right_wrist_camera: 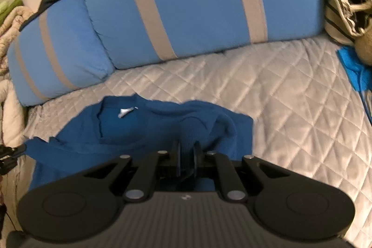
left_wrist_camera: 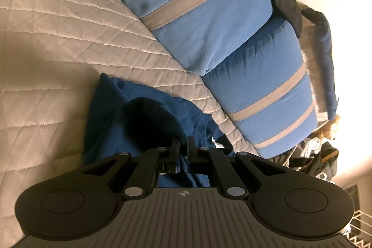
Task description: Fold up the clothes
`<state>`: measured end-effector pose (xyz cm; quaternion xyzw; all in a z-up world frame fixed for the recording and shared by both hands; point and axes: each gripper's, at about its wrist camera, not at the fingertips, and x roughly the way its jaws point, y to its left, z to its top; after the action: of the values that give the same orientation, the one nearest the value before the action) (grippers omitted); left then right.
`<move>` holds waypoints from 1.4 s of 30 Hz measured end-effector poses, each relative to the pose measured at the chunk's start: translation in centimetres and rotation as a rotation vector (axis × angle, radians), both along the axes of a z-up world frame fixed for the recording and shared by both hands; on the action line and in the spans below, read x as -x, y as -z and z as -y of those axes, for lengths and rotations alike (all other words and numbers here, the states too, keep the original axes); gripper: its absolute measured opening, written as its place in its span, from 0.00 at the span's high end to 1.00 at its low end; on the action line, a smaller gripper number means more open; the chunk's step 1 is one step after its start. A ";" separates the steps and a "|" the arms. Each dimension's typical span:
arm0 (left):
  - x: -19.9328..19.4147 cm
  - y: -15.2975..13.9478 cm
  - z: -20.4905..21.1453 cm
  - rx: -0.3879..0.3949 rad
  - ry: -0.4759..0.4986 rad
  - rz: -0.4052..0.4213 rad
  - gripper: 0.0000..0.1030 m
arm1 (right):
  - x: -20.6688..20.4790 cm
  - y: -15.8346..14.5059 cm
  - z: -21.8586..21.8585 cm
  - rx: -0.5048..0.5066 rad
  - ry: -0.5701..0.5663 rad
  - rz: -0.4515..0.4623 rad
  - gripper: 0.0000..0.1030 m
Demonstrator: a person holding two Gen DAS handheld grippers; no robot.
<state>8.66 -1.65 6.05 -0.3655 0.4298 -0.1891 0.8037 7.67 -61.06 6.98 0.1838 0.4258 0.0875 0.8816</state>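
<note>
- A dark blue shirt (right_wrist_camera: 144, 129) lies bunched on the quilted bed cover (right_wrist_camera: 279, 90), just below the striped blue pillows (right_wrist_camera: 197, 6).
- Left gripper (left_wrist_camera: 183, 143) and right gripper (right_wrist_camera: 187, 148) each pinch shirt fabric — jaws nearly closed.
- Best lifted evenly, cloth taut, before folding.

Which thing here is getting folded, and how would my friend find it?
Find the pale quilted bed cover below the big striped blue pillows. On it lies a crumpled dark blue shirt. It is darker than the pillows, plain, with a small white tag at its neck.
</note>
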 end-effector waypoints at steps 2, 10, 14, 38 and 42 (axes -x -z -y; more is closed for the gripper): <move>-0.3 0.2 -0.1 0.013 -0.015 -0.005 0.95 | -0.5 0.3 0.9 -0.077 0.028 -0.002 0.90; -3.0 1.2 -1.0 0.134 -0.117 -0.035 0.95 | -2.8 4.8 6.4 -0.493 0.253 -0.055 0.91; -5.2 2.0 -0.9 0.176 -0.188 -0.048 0.95 | -4.5 6.6 7.2 -0.605 0.325 -0.051 0.91; 0.2 -0.2 -0.2 -0.385 0.011 0.111 0.49 | -1.5 5.2 6.2 -0.179 0.139 0.027 0.20; 1.7 -0.6 -0.7 -0.452 0.047 0.106 0.42 | 0.4 4.3 6.5 -0.151 0.112 0.003 0.19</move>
<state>6.97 -0.95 6.66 -0.1554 0.4266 -0.1256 0.8821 7.29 -67.59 2.67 0.2733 0.4059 0.0704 0.8693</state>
